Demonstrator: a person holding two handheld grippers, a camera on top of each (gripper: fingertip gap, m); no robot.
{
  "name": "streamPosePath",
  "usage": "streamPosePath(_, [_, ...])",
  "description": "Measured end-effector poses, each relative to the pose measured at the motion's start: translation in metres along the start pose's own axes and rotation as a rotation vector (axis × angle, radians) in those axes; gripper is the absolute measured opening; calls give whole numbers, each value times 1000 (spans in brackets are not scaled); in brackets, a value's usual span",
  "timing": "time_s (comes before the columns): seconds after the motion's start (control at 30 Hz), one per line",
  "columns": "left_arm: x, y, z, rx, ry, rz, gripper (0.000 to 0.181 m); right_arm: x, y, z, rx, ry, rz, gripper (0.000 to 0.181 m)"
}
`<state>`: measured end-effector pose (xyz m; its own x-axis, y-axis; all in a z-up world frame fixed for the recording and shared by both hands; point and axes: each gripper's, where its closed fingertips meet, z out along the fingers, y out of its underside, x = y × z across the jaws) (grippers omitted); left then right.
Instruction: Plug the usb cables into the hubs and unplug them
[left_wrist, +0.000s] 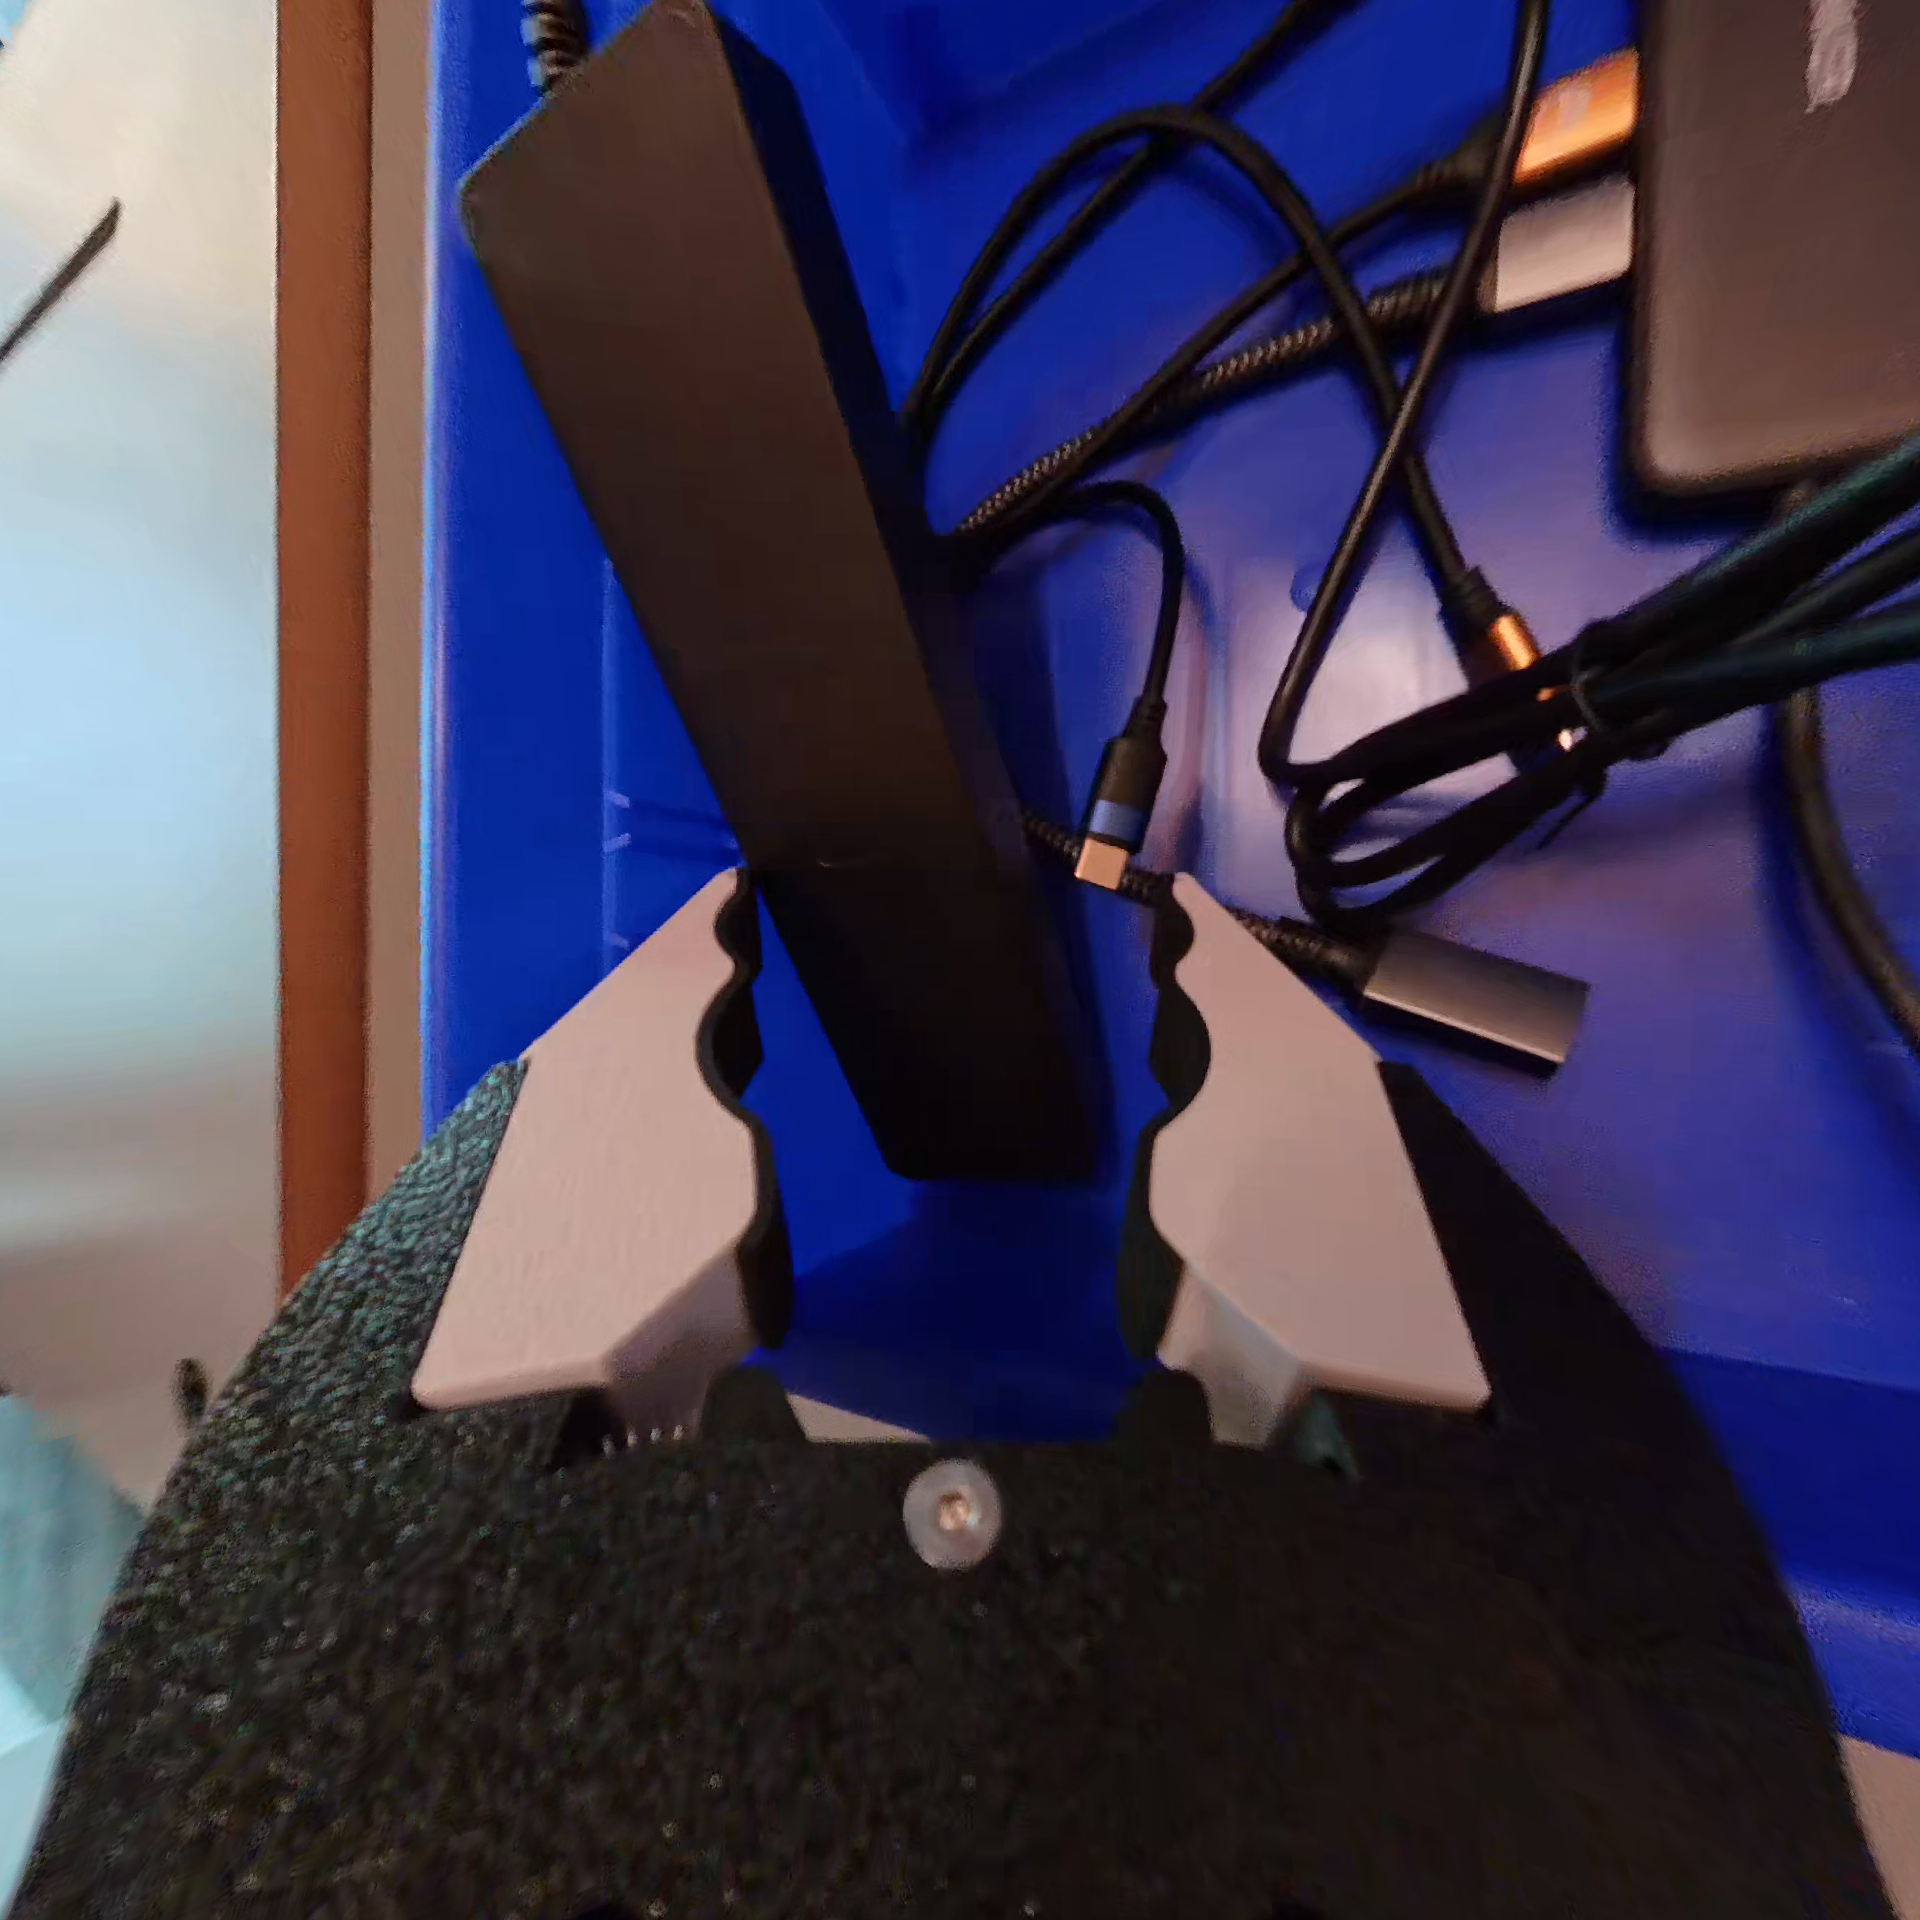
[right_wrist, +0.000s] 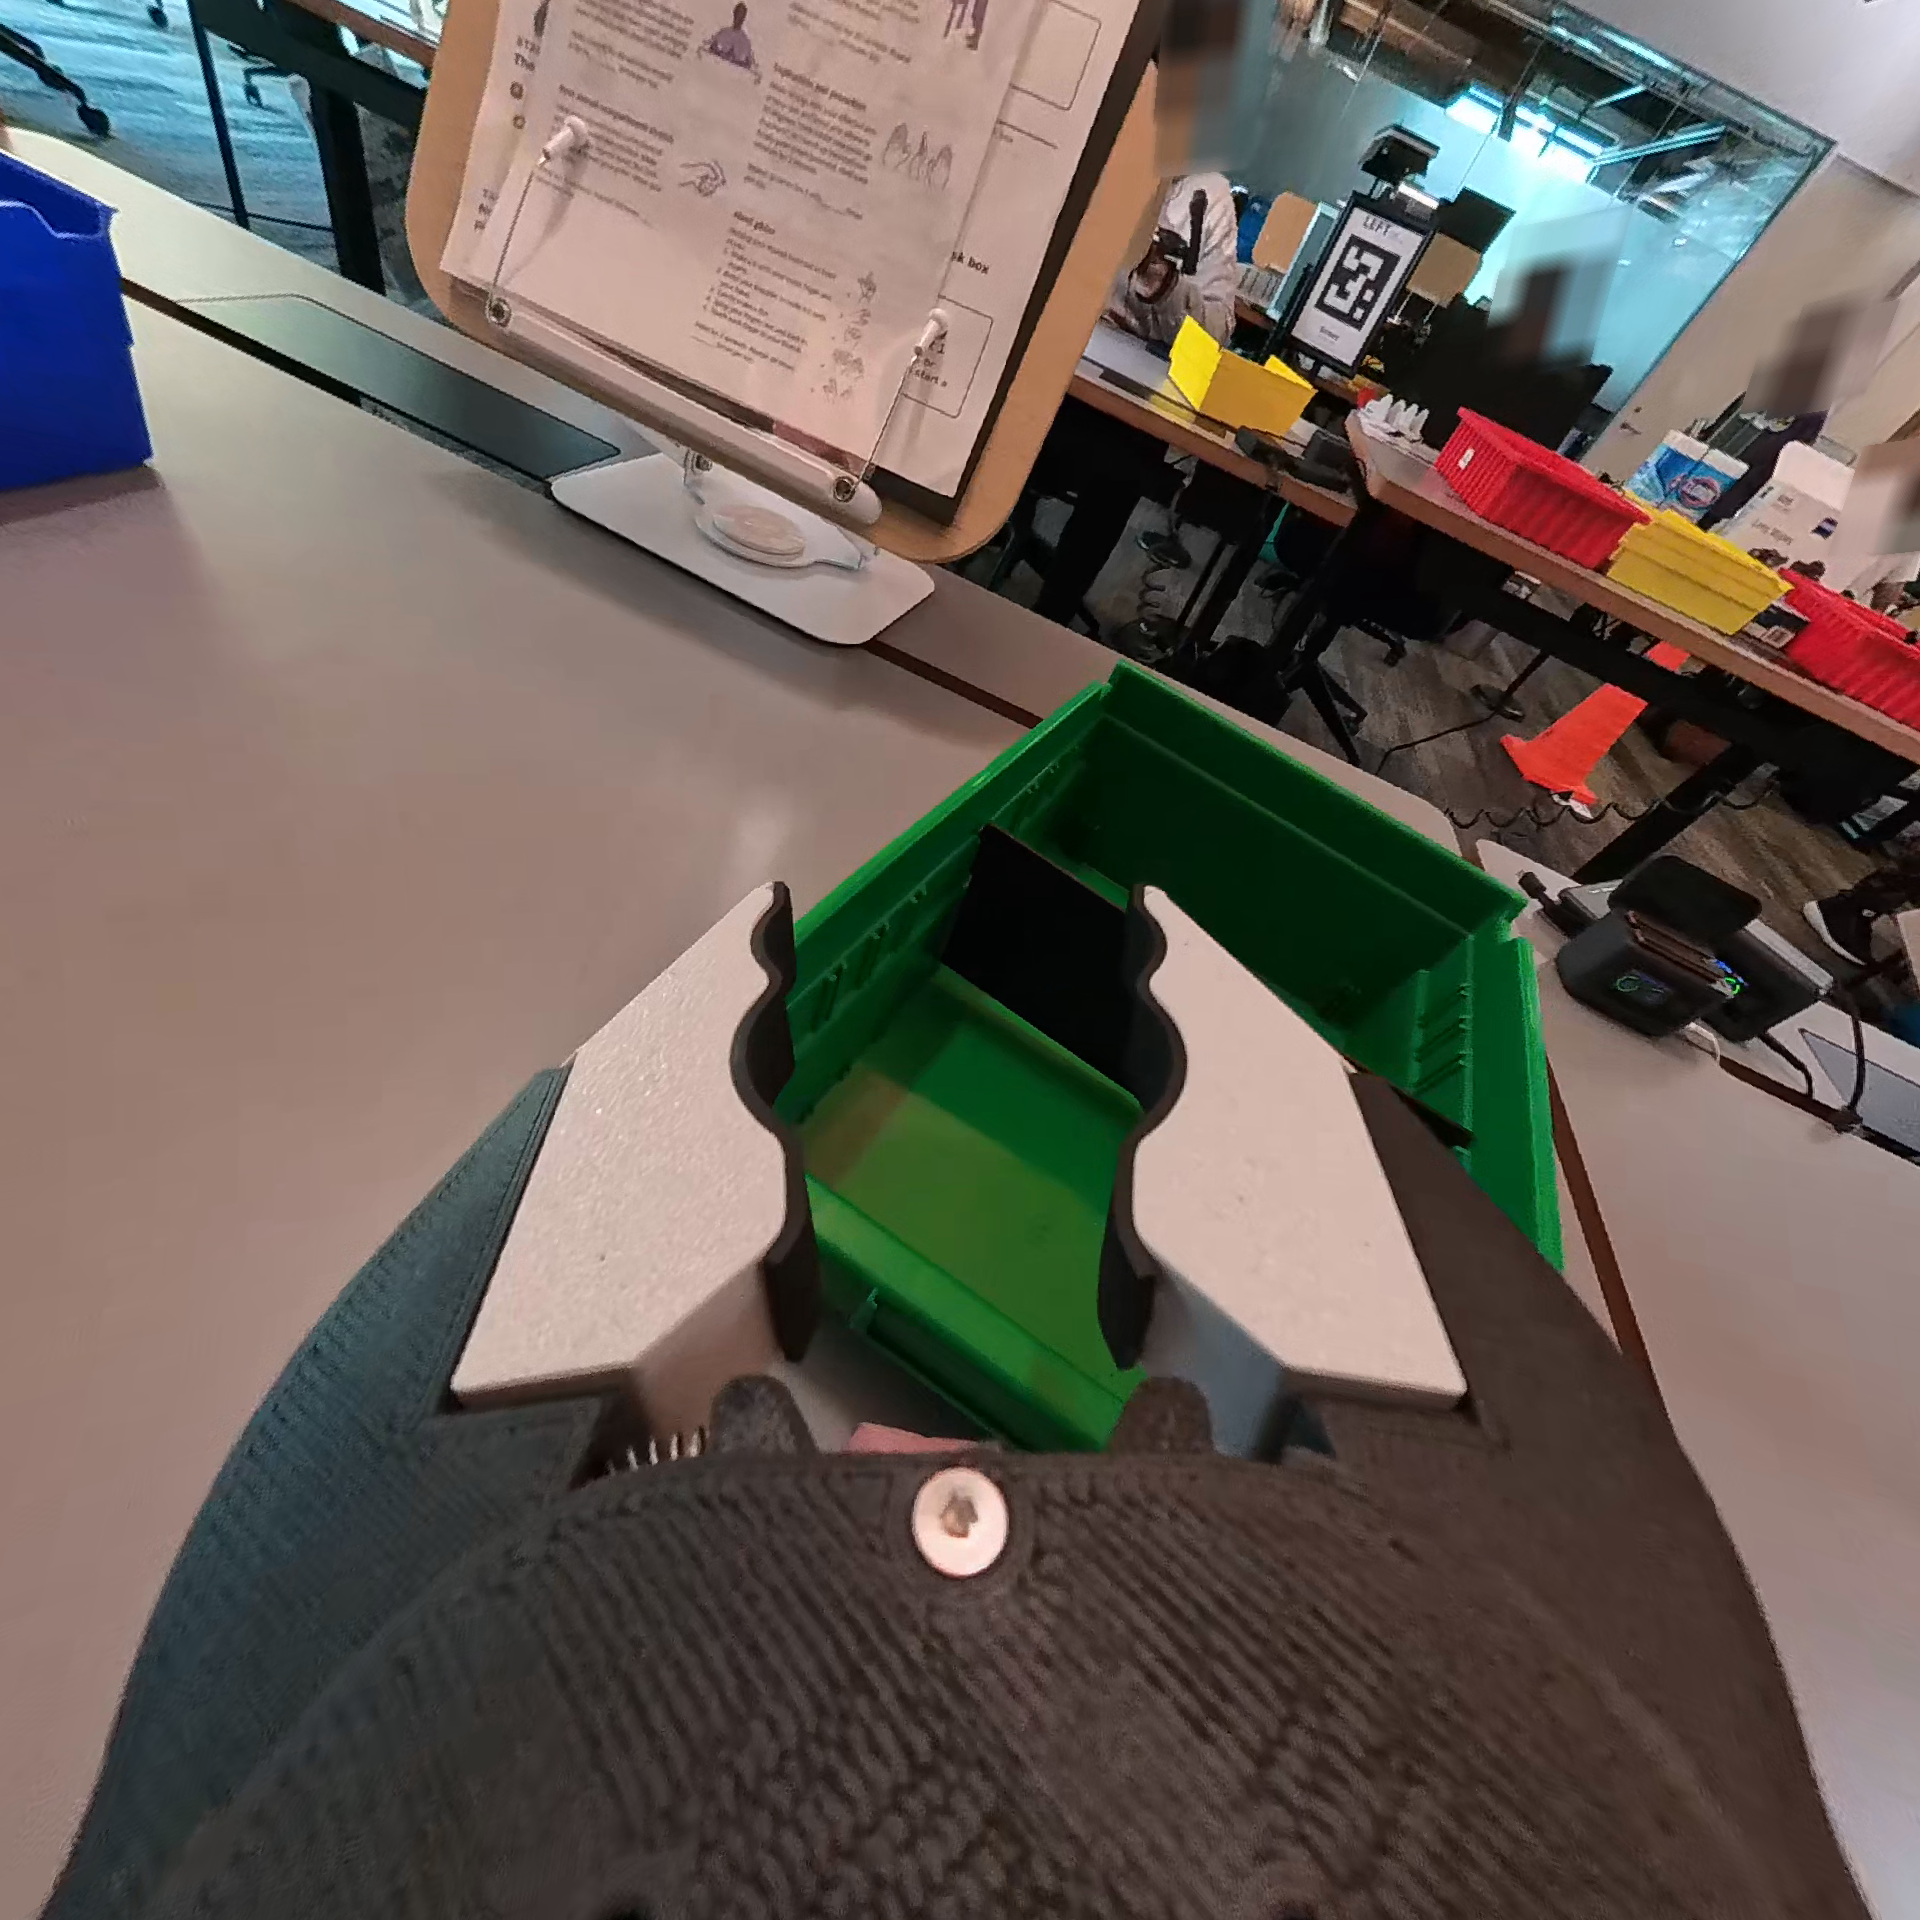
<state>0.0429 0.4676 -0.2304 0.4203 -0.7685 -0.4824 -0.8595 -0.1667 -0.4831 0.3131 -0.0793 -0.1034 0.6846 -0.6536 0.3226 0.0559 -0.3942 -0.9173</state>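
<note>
The left gripper (left_wrist: 956, 1039) is seen spread apart inside a blue bin (left_wrist: 1299, 1299), with the near end of a long black hub (left_wrist: 727, 582) lying between its fingers but not clamped; whether the left finger touches it cannot be told. The hub is judged stiff, light and smooth-sided, so it is best taken across its narrow width near one end, with the port side left clear. Beside it lie tangled black cables (left_wrist: 1351, 436), judged limp and springy; they should be held by the rigid plug shells, not the cord. A small plug with a blue band (left_wrist: 1117, 821) rests just beside the hub, a grey metal plug (left_wrist: 1475, 1003) lies near the right finger, and a second flat dark hub (left_wrist: 1787, 239) sits at the bin's far corner. Pale lettering is visible on that second hub but is too blurred to be read. The right gripper (right_wrist: 961, 1091) is released and empty, held over a green bin (right_wrist: 1299, 862) containing a black divider (right_wrist: 1039, 935) on the grey surface (right_wrist: 312, 831). A stand with printed sheets (right_wrist: 748, 208) is set farther back.
</note>
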Motion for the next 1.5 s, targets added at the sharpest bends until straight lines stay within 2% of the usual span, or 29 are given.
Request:
streamPosePath(0.17, [-7,6,4,-56,-121,156,69,-3,0,0,-5,-6,-15,62])
streamPosePath(0.27, [-20,5,11,-76,-282,243,60,-5,0,0,-10,-7,-33,63])
streamPosePath(0.33, [-25,2,14,-60,-334,258,58,-4,0,0,-8,-2,-30,63])
streamPosePath(0.47, [-28,-5,15,39,-276,211,56,-4,-1,-1,2,-7,-8,63])
streamPosePath(0.53, [-33,-15,7,119,-272,194,52,-3,-4,-2,8,0,-14,63])
streamPosePath(0.6, [-42,-37,-17,280,-299,161,36,-2,-8,-3,23,14,-19,63])
streamPosePath(0.67, [-41,-50,-38,348,-249,116,20,-1,-10,-4,29,18,-19,63])
streamPosePath(0.93, [-57,-78,-98,585,-367,157,20,-9,-10,-2,18,10,-44,62])
streamPosePath(1.13, [-68,-95,-166,804,-534,192,20,-18,-20,-2,51,-14,-25,62])
streamPosePath(1.33, [-69,-102,-259,1139,-588,91,20,-67,-59,-10,189,-183,19,67])
streamPosePath(1.5, [-48,-101,-323,1411,-388,-29,20,-123,-110,-39,390,-416,124,76])
